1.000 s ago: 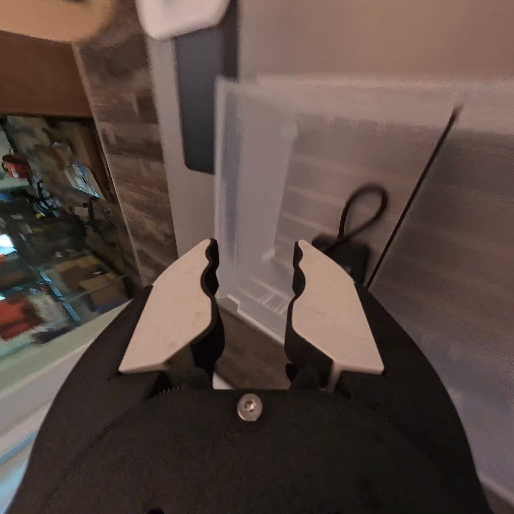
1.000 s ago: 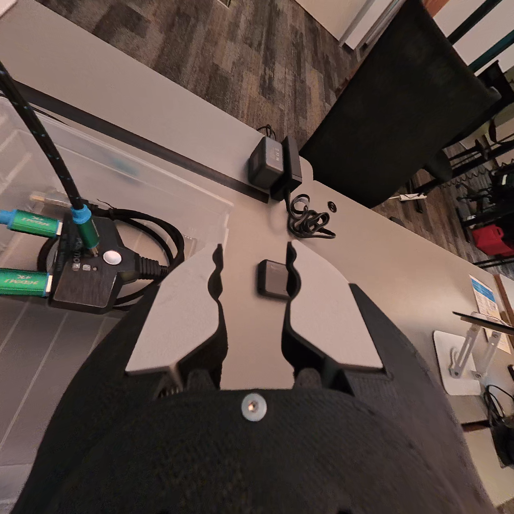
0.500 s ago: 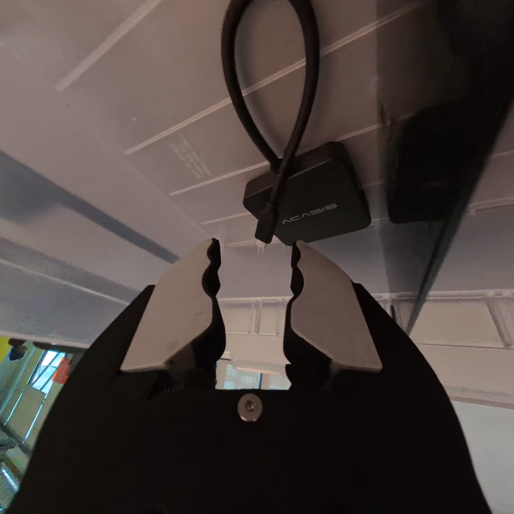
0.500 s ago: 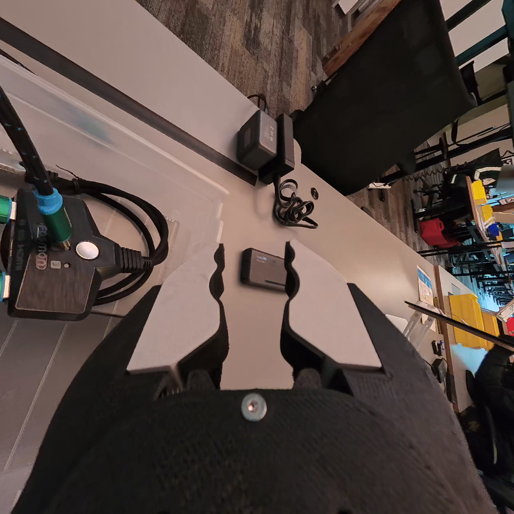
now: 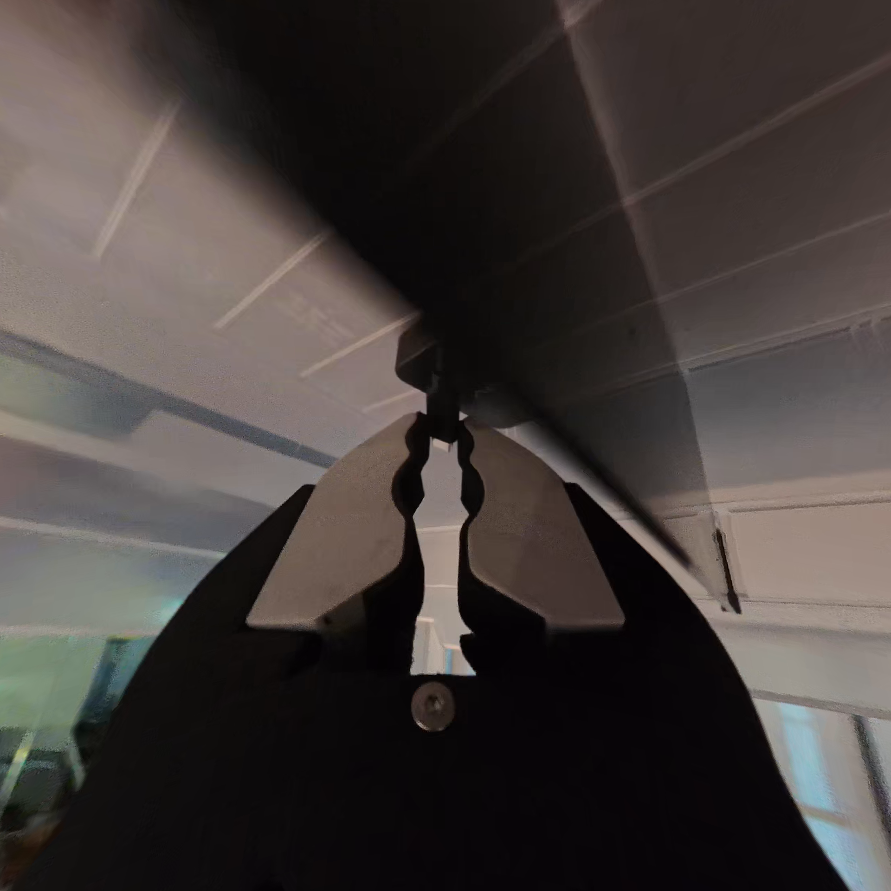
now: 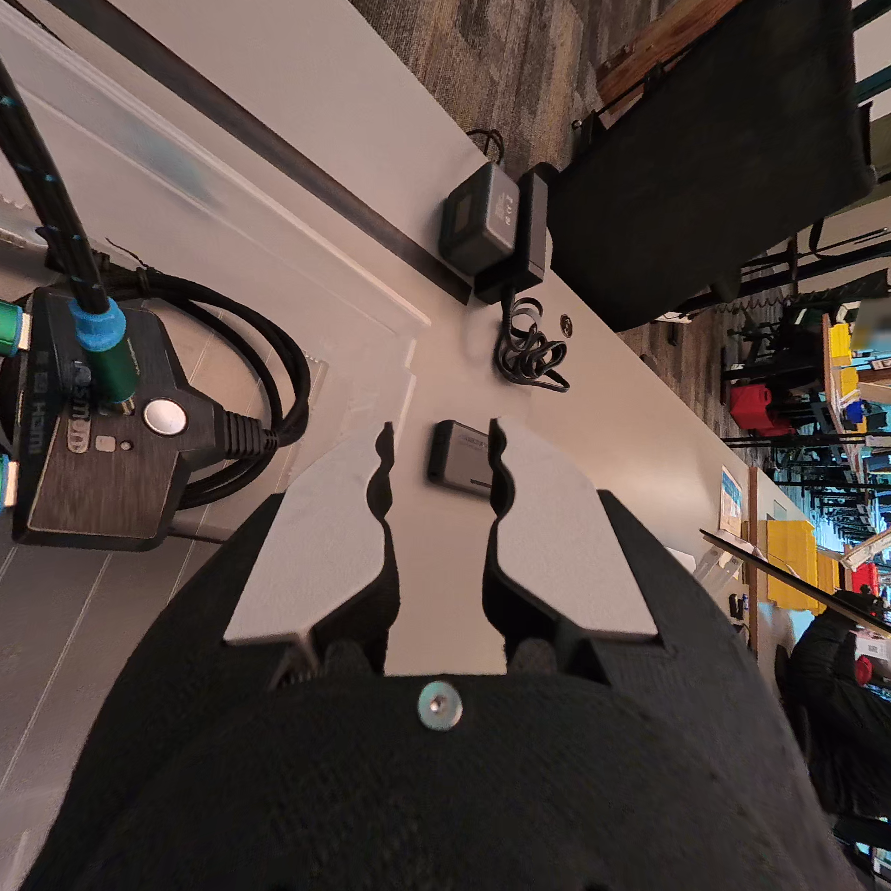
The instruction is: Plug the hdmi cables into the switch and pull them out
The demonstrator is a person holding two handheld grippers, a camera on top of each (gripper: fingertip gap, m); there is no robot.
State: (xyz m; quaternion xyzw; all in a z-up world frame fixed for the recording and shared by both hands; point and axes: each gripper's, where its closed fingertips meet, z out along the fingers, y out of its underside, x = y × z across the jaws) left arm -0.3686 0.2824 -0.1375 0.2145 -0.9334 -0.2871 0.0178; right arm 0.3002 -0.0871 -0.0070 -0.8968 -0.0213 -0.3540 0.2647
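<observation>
The black switch (image 6: pixel 103 463) lies at the left of the right wrist view on a clear plastic lid (image 6: pixel 202 202), with a green HDMI plug (image 6: pixel 113 366) resting on top of it and other green plugs (image 6: pixel 9 328) at its left edge. The right gripper (image 6: pixel 439 426) hovers beside it, its fingers spread and empty, above a small grey adapter (image 6: pixel 460 460) on the pale surface (image 6: pixel 602 385). The left gripper (image 5: pixel 441 424) has its fingertips nearly closed, pinching a small dark connector (image 5: pixel 442 410); that view is blurred.
</observation>
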